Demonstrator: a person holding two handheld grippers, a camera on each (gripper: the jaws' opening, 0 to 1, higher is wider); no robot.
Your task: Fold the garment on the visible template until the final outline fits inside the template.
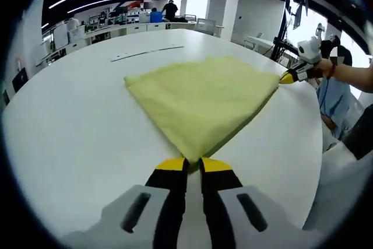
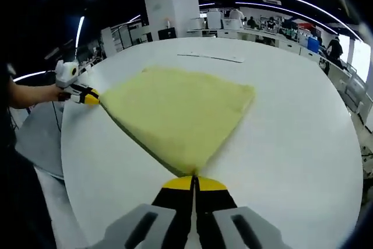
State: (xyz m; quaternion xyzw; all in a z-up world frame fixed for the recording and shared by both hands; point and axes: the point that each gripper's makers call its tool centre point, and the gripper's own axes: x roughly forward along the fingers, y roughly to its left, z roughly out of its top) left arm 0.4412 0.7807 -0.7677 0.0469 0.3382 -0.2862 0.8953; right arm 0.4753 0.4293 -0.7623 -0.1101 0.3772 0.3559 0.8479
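Observation:
A yellow garment [image 1: 198, 100] lies folded flat on the white table [image 1: 70, 126]. In the left gripper view my left gripper [image 1: 193, 165] is shut on the garment's near corner. My right gripper [image 1: 288, 77] pinches the corner at the right edge of that view, held by a person's hand. In the right gripper view the garment [image 2: 178, 112] spreads ahead and my right gripper [image 2: 194, 182] is shut on its near corner. There my left gripper [image 2: 88, 97] grips the corner at the left. A thin dark template line [image 1: 148, 52] marks the table beyond the cloth.
The same line [image 2: 211, 58] shows behind the garment in the right gripper view. The table's edge [image 2: 64, 161] runs close on the left there. A seated person [image 1: 337, 94] is beyond the table's right side. Desks and a white pillar [image 2: 172, 4] stand far back.

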